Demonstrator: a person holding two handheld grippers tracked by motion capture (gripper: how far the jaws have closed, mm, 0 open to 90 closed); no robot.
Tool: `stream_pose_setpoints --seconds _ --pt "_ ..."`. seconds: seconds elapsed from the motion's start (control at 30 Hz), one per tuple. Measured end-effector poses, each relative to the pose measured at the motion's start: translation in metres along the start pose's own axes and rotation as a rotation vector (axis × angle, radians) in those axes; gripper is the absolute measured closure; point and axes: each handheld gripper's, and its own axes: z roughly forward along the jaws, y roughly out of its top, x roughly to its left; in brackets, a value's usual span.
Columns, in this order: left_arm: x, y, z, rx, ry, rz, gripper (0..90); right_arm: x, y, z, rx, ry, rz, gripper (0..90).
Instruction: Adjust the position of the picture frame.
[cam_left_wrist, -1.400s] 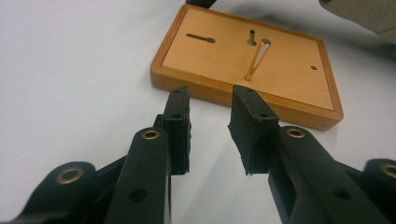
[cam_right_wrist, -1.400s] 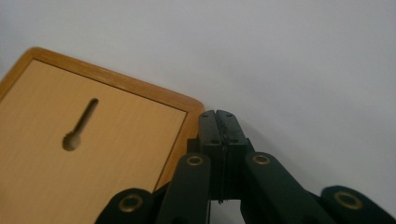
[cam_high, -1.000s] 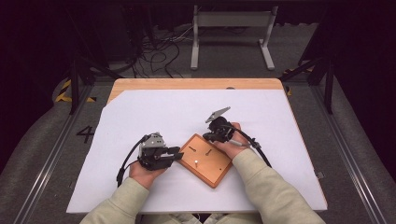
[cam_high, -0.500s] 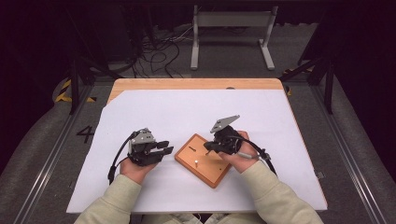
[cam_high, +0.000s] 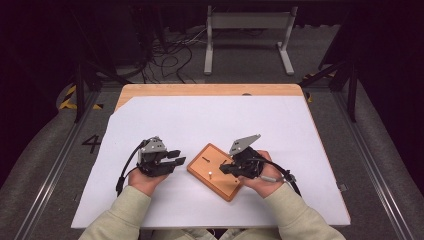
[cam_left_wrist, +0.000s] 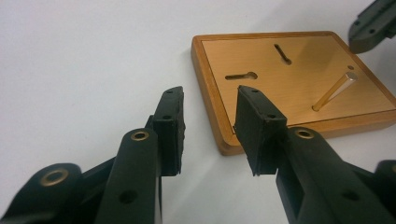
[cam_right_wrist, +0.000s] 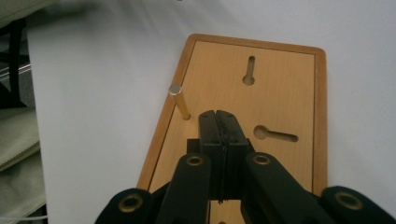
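A flat, light-brown wooden board (cam_high: 218, 170) with a raised rim lay on the white sheet (cam_high: 210, 125) that covered the worktop (cam_high: 200, 90). It sat near the front edge, between the person's two hands. The board had two keyhole-shaped slots (cam_right_wrist: 249, 70) cut into it. A short, shiny brass-coloured metal peg (cam_right_wrist: 179, 101) stood upright in the board, close to one long edge.

The left hand-held gripper (cam_high: 172, 160) was just beside the board's left side, pointing toward it. In the left gripper view, the two black jaws stood apart, and they had just been opening wider. Nothing was between them but the white sheet and a corner of the board farther off. The pads (cam_left_wrist: 170, 130) did not touch the board.

The right hand-held gripper (cam_high: 226, 169) was over the right part of the board. In the right gripper view, its two black jaws were pressed tightly together with nothing between them. Their tips pointed at the middle of the board, just beside the foot of the peg. I could not tell if the tips touched the wood.

A grey three-cornered plate (cam_high: 244, 143) stuck up from the right hand-held gripper. A black cable (cam_high: 127, 167) trailed from the left one. The person wore pale green sleeves (cam_high: 120, 217).
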Motion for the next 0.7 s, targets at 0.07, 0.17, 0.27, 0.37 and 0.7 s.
stream_pose_setpoints --seconds 0.07,0.17,0.27,0.37,0.7 --pt "0.001 0.0 0.001 0.004 -0.003 -0.011 61.8 0.002 -0.001 -0.001 0.003 0.0 -0.01 90.0" --pt "0.002 0.0 0.002 0.006 -0.005 -0.012 61.5 0.005 -0.004 -0.001 0.007 0.007 -0.018 90.0" --pt "0.002 0.0 0.003 0.014 -0.009 -0.022 60.5 0.013 -0.007 0.001 0.015 0.022 -0.031 90.0" --pt "0.002 0.0 0.005 0.024 -0.005 -0.026 57.5 0.02 -0.014 0.005 0.017 0.033 -0.048 90.0" --pt "0.003 0.0 0.006 0.026 0.0 -0.031 56.3 0.04 -0.021 0.01 0.04 0.08 -0.078 90.0"
